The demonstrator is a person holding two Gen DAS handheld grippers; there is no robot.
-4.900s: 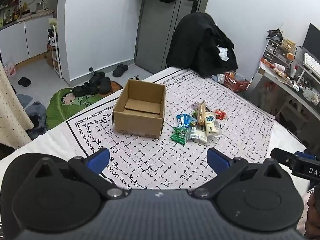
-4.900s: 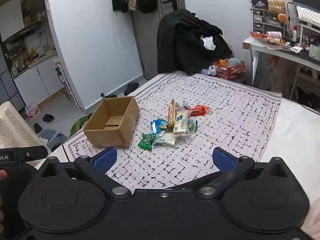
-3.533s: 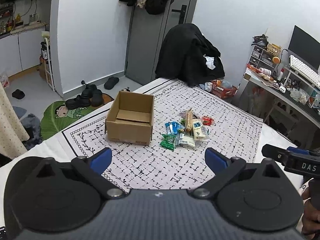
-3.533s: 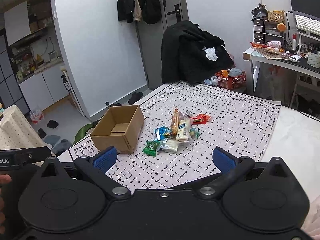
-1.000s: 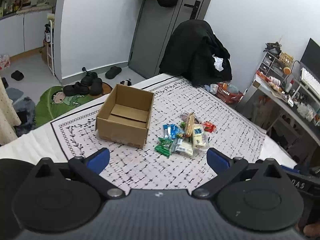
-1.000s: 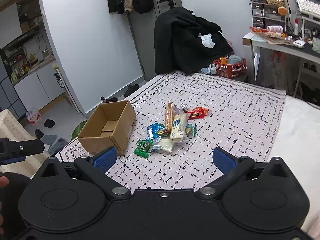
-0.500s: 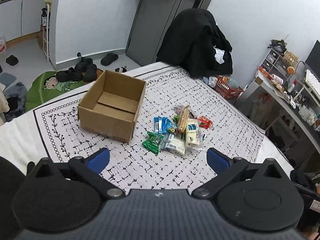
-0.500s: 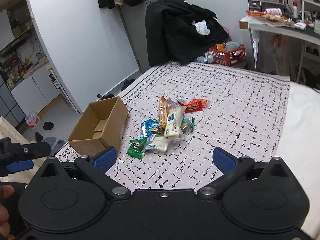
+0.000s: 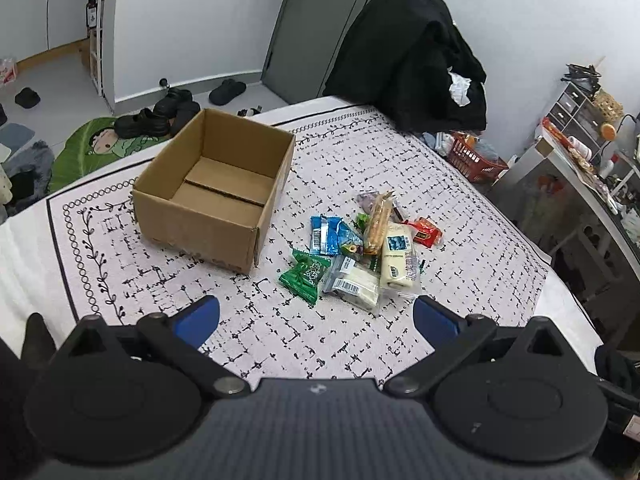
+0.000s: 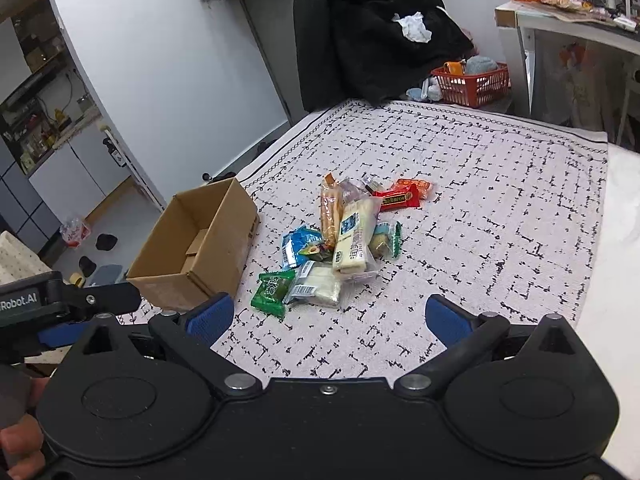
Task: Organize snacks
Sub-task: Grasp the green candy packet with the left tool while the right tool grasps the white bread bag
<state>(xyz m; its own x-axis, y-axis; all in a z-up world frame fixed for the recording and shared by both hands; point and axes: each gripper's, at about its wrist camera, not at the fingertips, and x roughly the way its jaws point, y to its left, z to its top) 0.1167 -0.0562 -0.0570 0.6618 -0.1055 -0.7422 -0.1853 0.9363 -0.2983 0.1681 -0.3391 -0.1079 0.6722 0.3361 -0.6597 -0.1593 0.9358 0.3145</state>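
On the patterned white cloth (image 9: pixel 460 200) covering the table, a loose heap of wrapped snacks (image 9: pixel 360 248) is lying just beside an open brown cardboard box (image 9: pixel 212 192), which is sitting empty with its flaps down inside. Nothing is lying in the box yet, so the sorting looks as if it is only beginning, and the step in hand appears to be the approach to a first pick.

Both claws are hovering above the near edge of the cloth, short of the heap. The left gripper (image 9: pixel 316 318) is standing wide open with nothing between its blue-tipped fingers (image 9: pixel 198 318), and the right gripper (image 10: pixel 328 318) is likewise spread wide and holding nothing; its blue pads (image 10: pixel 446 320) are framing the heap from the near side.

Nearest to both claws are a small green foil packet (image 9: pixel 306 274) and a clear-wrapped white bar with a barcode (image 9: pixel 354 284), the two touching each other at the front of the heap. Behind them, a long cream-coloured packet (image 10: pixel 354 240) is resting partly on its neighbours, and a red wrapper (image 10: pixel 404 196) is lying at the far side.

A sensible next move would be lowering one claw over the green packet, since it is lying flat at the edge. Closing on its crimped end should be avoiding dragging the white bar along.
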